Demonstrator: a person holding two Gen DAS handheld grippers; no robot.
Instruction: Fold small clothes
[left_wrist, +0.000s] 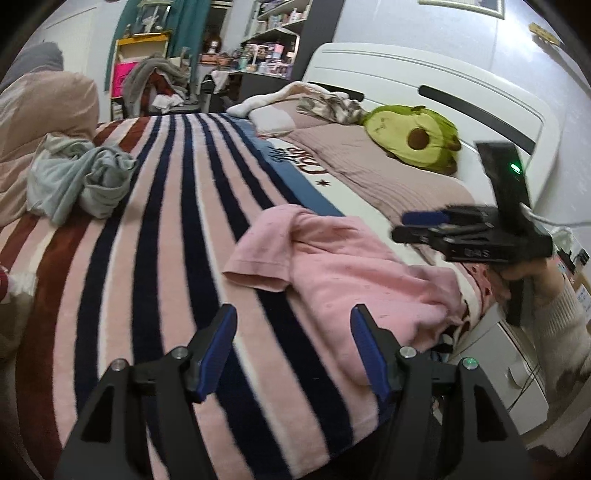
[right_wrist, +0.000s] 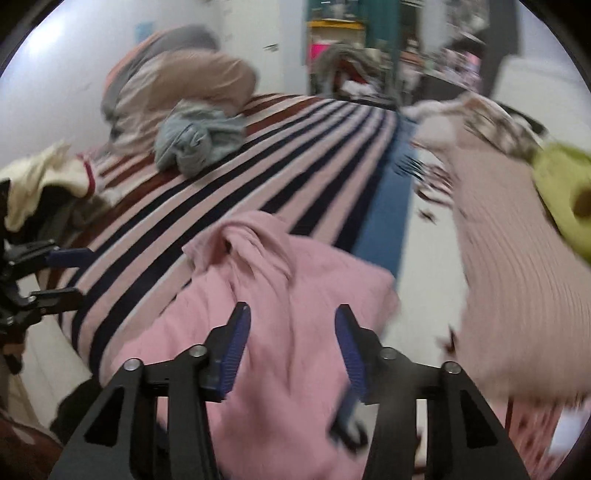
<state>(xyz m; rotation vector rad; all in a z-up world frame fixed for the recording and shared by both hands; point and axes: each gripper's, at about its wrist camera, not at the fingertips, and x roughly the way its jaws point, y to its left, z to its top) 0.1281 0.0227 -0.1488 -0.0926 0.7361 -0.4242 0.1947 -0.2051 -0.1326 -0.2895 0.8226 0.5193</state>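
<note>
On the bed's striped blanket (left_wrist: 177, 229) I have the pink shirt (left_wrist: 343, 266) lying rumpled near the edge, one short sleeve splayed toward the middle, so it sits within reach of both tools. My left tool (left_wrist: 291, 343) hovers spread apart and empty beside it; my right tool (right_wrist: 291, 339) hangs directly over the fabric, also parted and gripping nothing. A grey-blue garment (left_wrist: 81, 181) waits bunched farther up. Red lettering on the blanket's white band is too skewed to read.

Avocado plush (left_wrist: 415, 138) on bed; striped blanket (left_wrist: 155, 236); cluttered shelves (left_wrist: 269, 40).
</note>
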